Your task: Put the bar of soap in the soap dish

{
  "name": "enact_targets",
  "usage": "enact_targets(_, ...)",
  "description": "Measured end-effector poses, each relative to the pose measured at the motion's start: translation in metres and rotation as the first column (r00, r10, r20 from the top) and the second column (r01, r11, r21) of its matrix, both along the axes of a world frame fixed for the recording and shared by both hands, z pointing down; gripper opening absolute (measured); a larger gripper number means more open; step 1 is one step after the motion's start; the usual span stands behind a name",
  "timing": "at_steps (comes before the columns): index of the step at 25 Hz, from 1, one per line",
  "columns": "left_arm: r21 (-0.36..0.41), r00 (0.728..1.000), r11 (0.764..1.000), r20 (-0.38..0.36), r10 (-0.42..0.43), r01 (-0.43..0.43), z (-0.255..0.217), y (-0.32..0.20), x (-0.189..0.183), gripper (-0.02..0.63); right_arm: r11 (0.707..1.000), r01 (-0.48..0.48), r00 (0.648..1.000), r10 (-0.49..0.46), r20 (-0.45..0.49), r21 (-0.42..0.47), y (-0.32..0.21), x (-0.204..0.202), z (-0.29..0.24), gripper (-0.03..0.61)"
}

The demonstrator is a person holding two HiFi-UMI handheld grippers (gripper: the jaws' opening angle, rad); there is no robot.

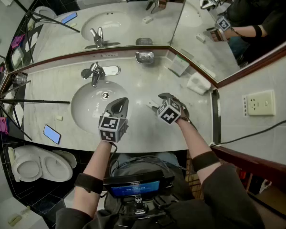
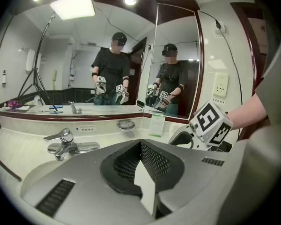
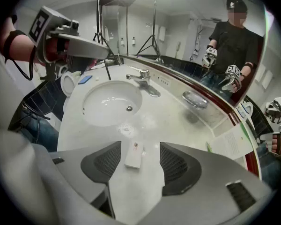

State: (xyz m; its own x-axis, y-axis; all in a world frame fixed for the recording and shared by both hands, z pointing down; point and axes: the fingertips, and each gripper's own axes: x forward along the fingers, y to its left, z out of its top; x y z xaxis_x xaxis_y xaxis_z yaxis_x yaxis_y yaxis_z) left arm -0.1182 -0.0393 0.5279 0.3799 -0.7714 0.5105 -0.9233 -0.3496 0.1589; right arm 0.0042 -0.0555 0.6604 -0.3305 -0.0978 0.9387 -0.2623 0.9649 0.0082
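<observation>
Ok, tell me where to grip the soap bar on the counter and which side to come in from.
Grip the soap bar at mid-length, across its narrow width, with the pads on its two long edges. It lies flat on the counter, so come from straight above. The right tool hangs over it, open, and the bar's long edges run roughly in line with its jaws.

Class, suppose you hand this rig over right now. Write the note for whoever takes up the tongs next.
Left tongs: shut, empty, held by the basin.
Right tongs: open, pointing down, either side of the bar of soap, not gripping it.
Soap lies on the counter; soap dish sits at the counter's back edge.
Done: nothing moved.
Left: close on the soap, lift it, set it in the dish.
</observation>
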Motion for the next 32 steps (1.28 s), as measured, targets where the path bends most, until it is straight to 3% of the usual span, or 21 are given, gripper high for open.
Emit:
enact_targets(4, 0.013, 1.000, 1.000, -0.004, 0.008, -0.008, 0.003, -0.010, -0.004, 0.002, 1.000, 0.000, 1.000, 0.000, 0.003, 0.001, -0.001, -0.006, 0.037, 0.298)
enact_targets(15, 0.000, 0.999, 0.999, -0.011, -0.032, 0.032, 0.015, -0.001, -0.027, 0.002, 0.995, 0.036, 0.989, -0.048, -0.136, -0.091, 0.005, -0.011, 0.100, 0.297)
enact_targets(18, -0.005, 0.999, 0.999, -0.011, -0.041, 0.041, 0.017, 0.002, -0.031, 0.002, 0.994, 0.036, 0.988, -0.051, -0.147, -0.102, 0.008, -0.010, 0.103, 0.226)
enact_targets(22, -0.011, 0.999, 0.999, -0.013, -0.045, 0.045, 0.020, 0.003, -0.031, 0.002, 0.995, 0.029, 0.989, -0.042, -0.140, -0.095, 0.010, -0.009, 0.102, 0.190)
enact_targets(32, 0.000, 1.000, 1.000, -0.011, -0.008, 0.008, 0.017, 0.000, -0.016, 0.002, 0.998, -0.046, 0.998, 0.044, -0.038, -0.048, -0.005, -0.007, 0.068, 0.183)
